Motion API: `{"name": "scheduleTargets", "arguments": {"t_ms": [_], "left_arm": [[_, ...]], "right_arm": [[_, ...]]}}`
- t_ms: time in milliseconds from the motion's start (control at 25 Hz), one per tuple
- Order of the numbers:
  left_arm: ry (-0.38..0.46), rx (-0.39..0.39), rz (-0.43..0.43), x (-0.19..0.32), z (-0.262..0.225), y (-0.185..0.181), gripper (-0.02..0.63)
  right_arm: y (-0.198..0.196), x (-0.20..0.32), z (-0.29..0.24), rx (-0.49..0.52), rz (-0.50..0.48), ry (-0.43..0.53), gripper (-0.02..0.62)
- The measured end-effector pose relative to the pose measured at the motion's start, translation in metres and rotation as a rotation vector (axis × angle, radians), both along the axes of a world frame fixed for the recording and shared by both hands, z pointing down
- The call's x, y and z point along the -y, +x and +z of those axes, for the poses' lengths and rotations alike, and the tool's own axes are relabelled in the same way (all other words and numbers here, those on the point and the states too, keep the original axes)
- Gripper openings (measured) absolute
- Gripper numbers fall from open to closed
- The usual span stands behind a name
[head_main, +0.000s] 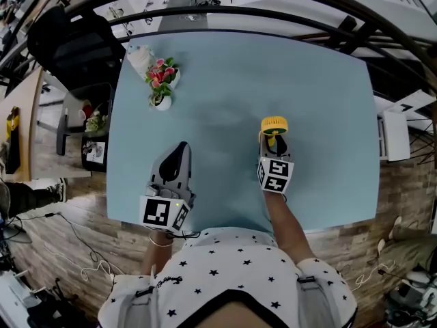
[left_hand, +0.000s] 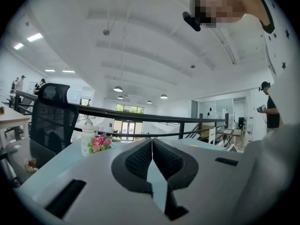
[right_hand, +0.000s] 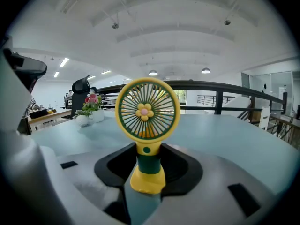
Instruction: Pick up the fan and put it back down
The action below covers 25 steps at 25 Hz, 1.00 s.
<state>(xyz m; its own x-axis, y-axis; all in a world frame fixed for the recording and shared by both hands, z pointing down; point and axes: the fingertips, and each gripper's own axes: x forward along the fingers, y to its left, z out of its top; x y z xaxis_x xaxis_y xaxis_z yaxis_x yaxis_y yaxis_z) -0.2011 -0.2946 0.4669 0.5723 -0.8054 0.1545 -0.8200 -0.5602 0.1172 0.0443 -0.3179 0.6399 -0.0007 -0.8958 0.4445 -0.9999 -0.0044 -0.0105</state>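
A small yellow and green fan (right_hand: 147, 121) with a flower at its hub stands upright on the light blue table (head_main: 307, 80). In the head view the fan (head_main: 274, 126) shows its yellow ring just beyond my right gripper (head_main: 274, 145). The right gripper (right_hand: 148, 161) has its jaws either side of the fan's green stem, with dark gaps showing on both sides, so it is open around the fan. My left gripper (head_main: 181, 147) rests near the table's front left, away from the fan. In its own view the left gripper (left_hand: 152, 146) is shut with nothing between the pads.
A pot of pink flowers (head_main: 162, 80) and a white bottle (head_main: 140, 59) stand at the table's far left corner. A black office chair (head_main: 75, 46) is beyond that corner. A dark railing (left_hand: 140, 114) runs behind the table. A person stands far right (left_hand: 271, 109).
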Motion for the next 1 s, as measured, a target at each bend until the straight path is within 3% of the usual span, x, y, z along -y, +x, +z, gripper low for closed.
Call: {"name": "scheduleTargets", "arguments": {"t_ms": [1000], "left_arm": [[0.061,0.009,0.015,-0.032,-0.026,0.014,0.029]], "right_arm": [[-0.003,-0.03,-0.095,-0.005,-0.069,0.205,0.156]]}}
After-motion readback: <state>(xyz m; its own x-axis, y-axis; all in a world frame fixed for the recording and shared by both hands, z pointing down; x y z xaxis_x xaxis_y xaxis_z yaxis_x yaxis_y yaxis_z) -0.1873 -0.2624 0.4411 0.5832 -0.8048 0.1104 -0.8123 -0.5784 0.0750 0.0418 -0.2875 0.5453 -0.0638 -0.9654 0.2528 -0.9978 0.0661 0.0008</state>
